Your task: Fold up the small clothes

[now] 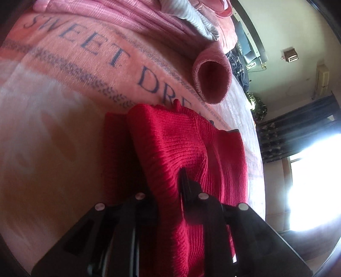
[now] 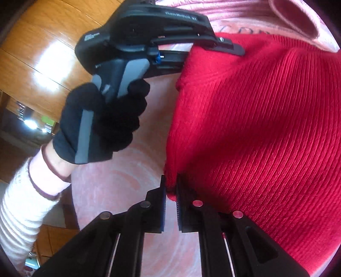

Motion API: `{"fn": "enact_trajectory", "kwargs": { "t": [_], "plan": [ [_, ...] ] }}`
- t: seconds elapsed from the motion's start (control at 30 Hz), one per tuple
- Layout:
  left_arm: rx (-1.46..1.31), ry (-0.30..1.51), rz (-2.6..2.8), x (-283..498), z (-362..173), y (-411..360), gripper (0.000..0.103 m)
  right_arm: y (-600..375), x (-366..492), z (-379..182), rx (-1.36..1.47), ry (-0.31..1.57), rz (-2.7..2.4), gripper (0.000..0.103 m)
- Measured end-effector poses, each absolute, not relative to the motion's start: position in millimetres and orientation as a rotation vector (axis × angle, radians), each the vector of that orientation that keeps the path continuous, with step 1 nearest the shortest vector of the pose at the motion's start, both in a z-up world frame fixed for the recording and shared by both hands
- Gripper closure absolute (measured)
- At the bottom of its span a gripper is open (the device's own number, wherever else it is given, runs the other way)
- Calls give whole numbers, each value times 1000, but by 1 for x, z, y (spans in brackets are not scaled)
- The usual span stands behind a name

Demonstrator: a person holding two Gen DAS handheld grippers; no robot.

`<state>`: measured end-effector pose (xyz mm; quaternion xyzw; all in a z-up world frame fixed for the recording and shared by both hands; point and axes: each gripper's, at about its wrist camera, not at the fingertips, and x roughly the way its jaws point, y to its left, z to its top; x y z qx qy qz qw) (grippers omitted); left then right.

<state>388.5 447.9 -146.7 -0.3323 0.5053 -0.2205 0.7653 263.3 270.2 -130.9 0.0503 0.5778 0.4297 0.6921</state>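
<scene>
Red ribbed knitwear [image 1: 187,153] lies bunched on a pink blanket [image 1: 64,89] printed with "SWEET DREA…" lettering, and both tongs are pinching it. In the left wrist view the left gripper [image 1: 168,191] sits at 6 o'clock with its black fingers clenched on a raised fold of the knit; the cloth spills over and between them toward 12 o'clock. A pink tube of rolled fabric [image 1: 212,78] rests on the blanket at 1 o'clock, just beyond the garment, with rumpled pink and grey striped bedding [image 1: 149,17] at the top edge. In the right wrist view the right gripper [image 2: 170,191] at 6 o'clock grasps the garment's lower left corner between its ridged pads — the knit [image 2: 255,127] fills the frame from 1 to 5 o'clock. At 10 o'clock a gloved left hand [image 2: 102,123] grips the other tool's handle, a cream sleeve [image 2: 23,202] trailing toward 8 o'clock, wooden floor [image 2: 42,42] behind.
</scene>
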Motion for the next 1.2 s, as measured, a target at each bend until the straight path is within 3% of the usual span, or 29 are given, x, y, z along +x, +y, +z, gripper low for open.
{"fn": "enact_trajectory", "kwargs": {
  "t": [0.13,0.3,0.33,0.4,0.6,0.73,0.83,0.9,1.0,1.2],
  "plan": [
    [-786,1056,-456,396,-146,457,79,254,262,-128,198,1300,1010,84],
    [-810,1037,-436,400,-137,459,78,216,251,-117,262,1248,1008,81],
    [-809,1037,-432,404,-134,455,78,208,254,-115,283,1235,1003,81],
    [-793,1031,-425,409,-129,448,92,189,252,-114,332,1212,979,80],
    [-705,866,-389,380,-99,447,92,157,237,-119,395,1207,915,80],
    [-715,971,-276,384,-127,462,94,146,242,-129,388,1230,877,80],
    [-718,996,-271,382,-133,463,89,142,242,-128,401,1243,866,82],
    [-702,1012,-282,379,-124,459,74,140,240,-126,397,1240,862,81],
    [-658,1040,-303,363,-111,456,61,129,236,-119,369,1214,845,73],
    [-628,1052,-331,275,-100,460,57,106,213,-113,305,1171,774,65]
  ]
}}
